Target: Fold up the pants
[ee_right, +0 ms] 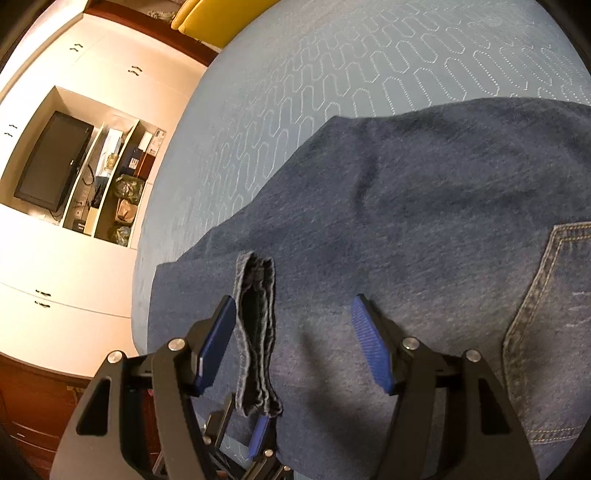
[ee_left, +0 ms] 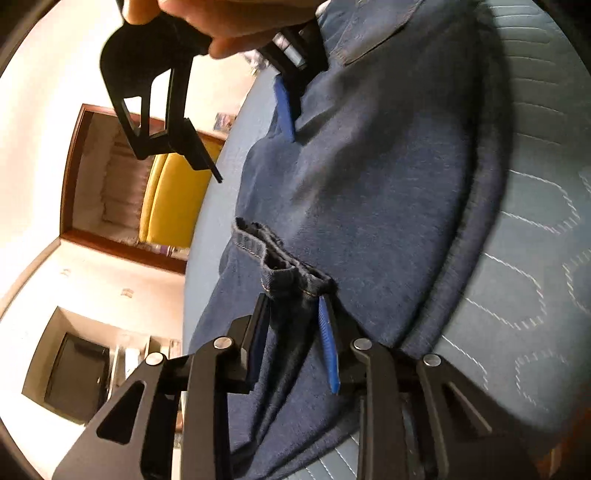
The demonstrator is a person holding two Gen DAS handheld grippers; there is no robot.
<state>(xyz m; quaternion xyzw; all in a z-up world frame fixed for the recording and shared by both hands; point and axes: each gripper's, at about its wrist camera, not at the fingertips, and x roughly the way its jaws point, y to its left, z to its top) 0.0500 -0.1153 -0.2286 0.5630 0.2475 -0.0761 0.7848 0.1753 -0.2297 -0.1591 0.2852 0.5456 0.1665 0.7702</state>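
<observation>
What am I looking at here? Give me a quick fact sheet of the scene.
Garment: blue jeans, spread out
Surface: light blue quilted bed cover
Left gripper: jaws closed on a leg hem, which stands up from the cloth
Right gripper: jaws open over the jeans, holding nothing
Background: television in a wall niche, yellow cushion

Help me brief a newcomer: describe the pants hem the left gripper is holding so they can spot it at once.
On the light blue quilted bed lie blue denim pants. Near their edge, the left gripper pinches a dark, bunched hem. Unlike the flat cloth around it, it stands up as a stitched, rumpled ridge.
</observation>
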